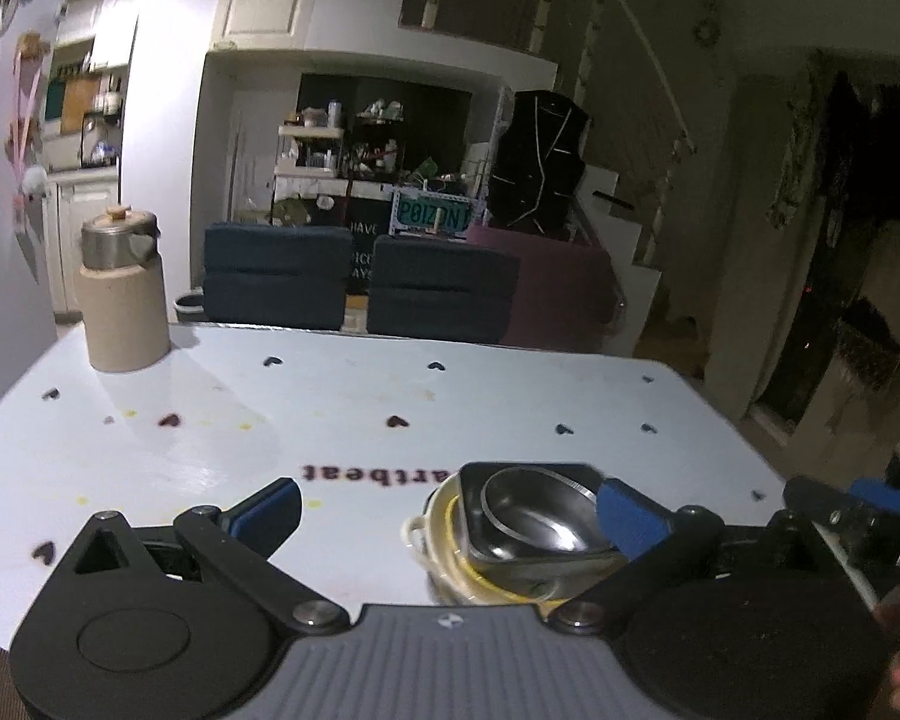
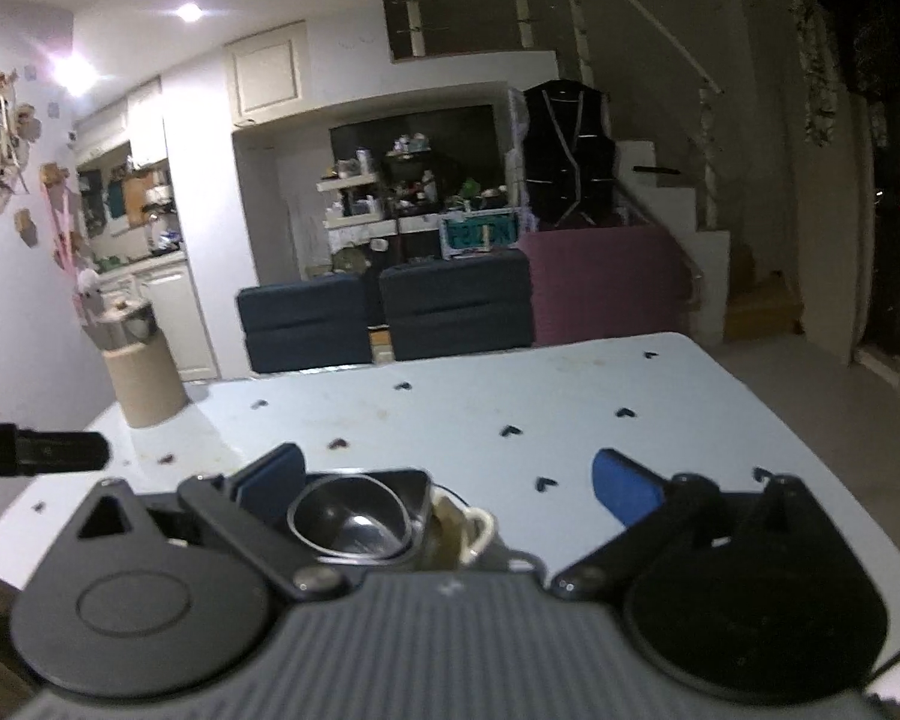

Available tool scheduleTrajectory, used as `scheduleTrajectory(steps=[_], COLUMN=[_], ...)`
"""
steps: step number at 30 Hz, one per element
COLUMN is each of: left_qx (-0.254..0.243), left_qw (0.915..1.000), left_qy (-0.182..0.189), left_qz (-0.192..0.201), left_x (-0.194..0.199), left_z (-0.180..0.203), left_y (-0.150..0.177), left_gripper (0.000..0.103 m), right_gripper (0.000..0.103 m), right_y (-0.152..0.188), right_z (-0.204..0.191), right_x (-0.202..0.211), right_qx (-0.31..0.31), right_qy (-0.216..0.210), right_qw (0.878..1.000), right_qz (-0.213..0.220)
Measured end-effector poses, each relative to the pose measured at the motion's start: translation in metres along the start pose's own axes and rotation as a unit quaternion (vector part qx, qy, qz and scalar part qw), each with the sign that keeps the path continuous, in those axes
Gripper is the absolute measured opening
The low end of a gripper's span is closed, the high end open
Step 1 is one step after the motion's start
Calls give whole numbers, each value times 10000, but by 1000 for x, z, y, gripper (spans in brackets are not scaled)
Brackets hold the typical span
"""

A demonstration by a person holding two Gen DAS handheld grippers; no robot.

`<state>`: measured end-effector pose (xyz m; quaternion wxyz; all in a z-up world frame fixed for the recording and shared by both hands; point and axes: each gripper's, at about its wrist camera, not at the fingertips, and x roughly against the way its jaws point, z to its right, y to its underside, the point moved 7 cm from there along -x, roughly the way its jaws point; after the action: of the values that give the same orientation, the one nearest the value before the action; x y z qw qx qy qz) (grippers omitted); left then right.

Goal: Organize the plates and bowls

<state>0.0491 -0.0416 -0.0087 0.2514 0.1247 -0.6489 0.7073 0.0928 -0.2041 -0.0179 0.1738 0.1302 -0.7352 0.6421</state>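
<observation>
A stack of dishes sits near the front of the pale blue table (image 1: 342, 408): a steel bowl (image 1: 534, 516) inside a dark square dish (image 1: 480, 540), on a yellow-rimmed cream dish (image 1: 444, 546). My left gripper (image 1: 450, 516) is open, with the stack just inside its right finger. My right gripper (image 2: 450, 486) is open, with the same steel bowl (image 2: 348, 519) and square dish (image 2: 417, 489) just inside its left finger. Neither holds anything. The right gripper also shows at the right edge of the left wrist view (image 1: 858, 510).
A tan cylinder with a steel lidded pot (image 1: 123, 294) on top stands at the table's far left corner; it also shows in the right wrist view (image 2: 144, 378). Two dark blue chairs (image 1: 360, 282) and a maroon seat (image 1: 564, 288) stand behind the far table edge.
</observation>
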Motion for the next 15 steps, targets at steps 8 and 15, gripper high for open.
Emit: scheduleTrajectory(steps=[8,15], left_qx=[-279,-410], left_qw=[9992,9984], left_qy=[-264,-395], left_qz=[58,72], left_x=[4,8], left_z=[-1,1], left_y=[27,45], left_gripper=[103,103], right_gripper=[103,103], right_y=[17,29], right_z=[-4,-7], right_x=[3,5], right_qx=[263,534], right_qy=[20,144], right_qw=[9996,9985], right_qz=[-28,-58])
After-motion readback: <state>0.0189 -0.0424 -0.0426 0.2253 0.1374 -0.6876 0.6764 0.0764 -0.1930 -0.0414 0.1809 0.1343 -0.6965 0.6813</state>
